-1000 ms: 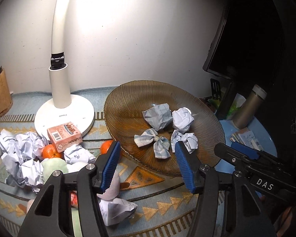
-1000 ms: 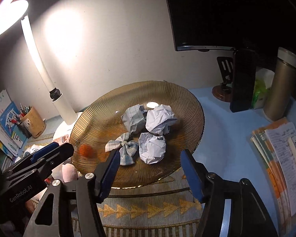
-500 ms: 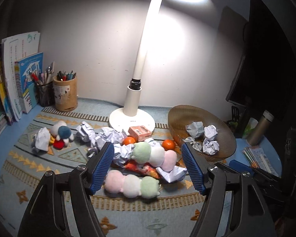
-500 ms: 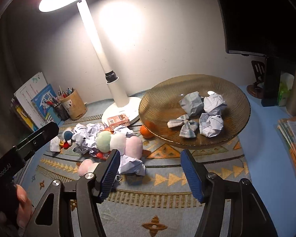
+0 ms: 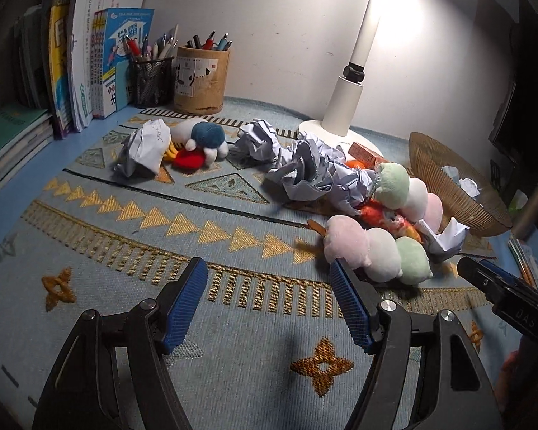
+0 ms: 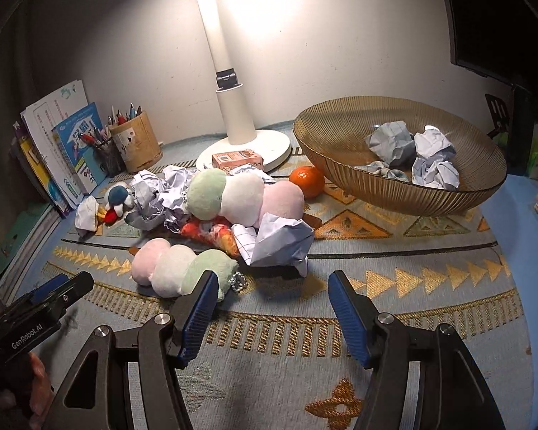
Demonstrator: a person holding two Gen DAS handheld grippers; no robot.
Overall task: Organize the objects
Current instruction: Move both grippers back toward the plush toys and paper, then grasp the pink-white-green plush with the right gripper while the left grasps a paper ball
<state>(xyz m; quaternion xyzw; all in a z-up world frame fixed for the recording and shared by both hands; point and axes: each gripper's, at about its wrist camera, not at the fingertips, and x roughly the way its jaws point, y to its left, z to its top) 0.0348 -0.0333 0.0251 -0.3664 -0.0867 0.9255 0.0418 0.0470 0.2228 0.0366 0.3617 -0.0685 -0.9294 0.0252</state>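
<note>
Under your lamp, white from stem to base, a pale blue rug carries bands of gold triangles, gold bars and ochre star motifs. Just in front of the lamp base you see two plush skewers, each pink, white and mint green, among crumpled paper balls in white and blue-grey grid. Right of the lamp sit an orange tangerine and a ribbed amber glass bowl. Left of the lamp lies a blue, white and red plush toy. Your grippers show black frames with blue ridged pads.
</note>
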